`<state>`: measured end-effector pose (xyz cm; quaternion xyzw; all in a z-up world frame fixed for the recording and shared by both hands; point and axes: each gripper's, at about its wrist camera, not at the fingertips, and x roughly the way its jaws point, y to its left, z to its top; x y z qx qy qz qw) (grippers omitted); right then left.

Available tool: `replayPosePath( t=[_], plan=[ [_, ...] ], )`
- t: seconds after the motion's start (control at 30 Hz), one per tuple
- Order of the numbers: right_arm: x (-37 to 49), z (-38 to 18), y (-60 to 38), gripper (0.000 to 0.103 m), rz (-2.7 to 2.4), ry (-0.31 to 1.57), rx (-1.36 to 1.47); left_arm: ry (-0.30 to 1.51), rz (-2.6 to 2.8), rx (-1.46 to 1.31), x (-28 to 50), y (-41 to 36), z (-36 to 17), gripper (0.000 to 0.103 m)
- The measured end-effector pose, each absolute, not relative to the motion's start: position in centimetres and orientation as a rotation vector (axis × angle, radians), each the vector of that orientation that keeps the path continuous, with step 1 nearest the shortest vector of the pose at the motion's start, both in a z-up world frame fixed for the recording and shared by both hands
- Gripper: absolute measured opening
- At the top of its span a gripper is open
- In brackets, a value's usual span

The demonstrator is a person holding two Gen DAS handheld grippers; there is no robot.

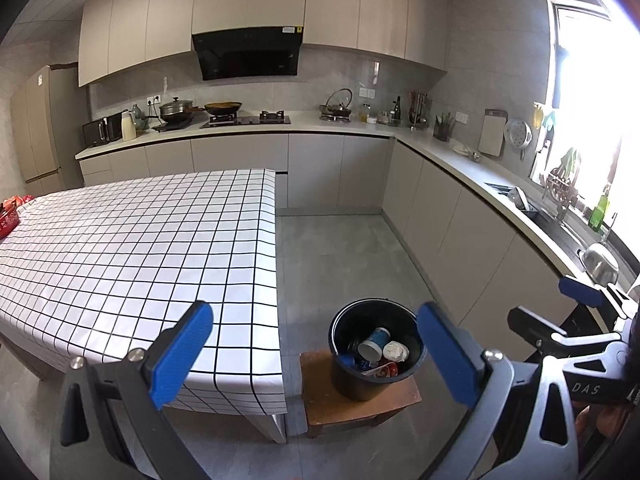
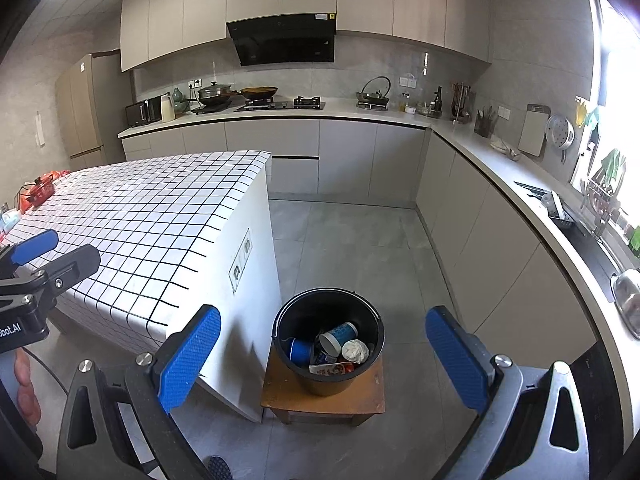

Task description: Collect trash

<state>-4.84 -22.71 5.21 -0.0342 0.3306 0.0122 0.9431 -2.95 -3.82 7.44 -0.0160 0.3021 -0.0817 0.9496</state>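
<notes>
Both grippers: left gripper and right gripper spread wide, nothing held.
Trash: cups and wrappers already in the black bucket on the wooden stool.
Table: looks cleared.
Tip: scan the far end before finishing.

Beige cabinets, grey tile floor, checked table, bright window
</notes>
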Motion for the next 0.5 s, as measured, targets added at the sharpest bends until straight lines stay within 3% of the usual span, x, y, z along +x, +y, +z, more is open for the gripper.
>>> replayPosePath(
  t=[0.5],
  plan=[
    [-4.87,5.26,-22.68,0.103,0.03,0.673,-0.076,0.621,-0.17,-0.044,-2.81,-3.82,7.47,0.102]
  ],
)
